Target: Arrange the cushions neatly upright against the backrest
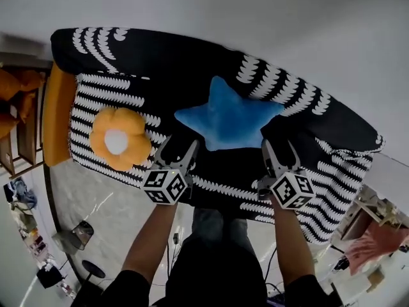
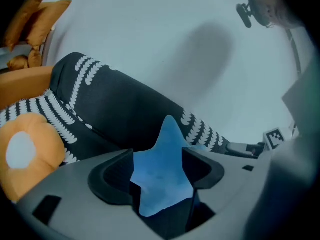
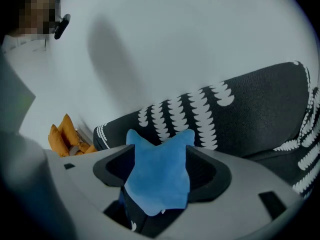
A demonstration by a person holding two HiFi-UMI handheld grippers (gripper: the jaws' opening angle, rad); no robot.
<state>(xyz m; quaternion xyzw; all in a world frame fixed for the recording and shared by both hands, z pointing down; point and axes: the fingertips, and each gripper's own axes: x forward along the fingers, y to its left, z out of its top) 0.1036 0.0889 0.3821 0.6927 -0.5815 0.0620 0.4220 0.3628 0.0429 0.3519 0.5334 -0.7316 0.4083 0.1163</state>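
A blue star cushion (image 1: 227,120) stands against the black-and-white sofa backrest (image 1: 179,62), one point up. My left gripper (image 1: 179,147) is just below its lower left point, jaws wide apart. In the left gripper view the star cushion (image 2: 167,139) shows in the gap of the left gripper (image 2: 159,166), and I see no pad pressing on it. My right gripper (image 1: 279,147) is open at the star's lower right. Its own view shows the star cushion (image 3: 157,149) between the jaws of the right gripper (image 3: 161,166). An orange flower cushion (image 1: 118,139) lies flat on the seat at left.
An orange bolster (image 1: 57,114) lies along the sofa's left end. More orange cushions (image 1: 16,88) sit on a wooden shelf beyond it. Bags and small items (image 1: 70,235) lie on the floor at lower left, and a pink cloth (image 1: 377,242) lies at lower right.
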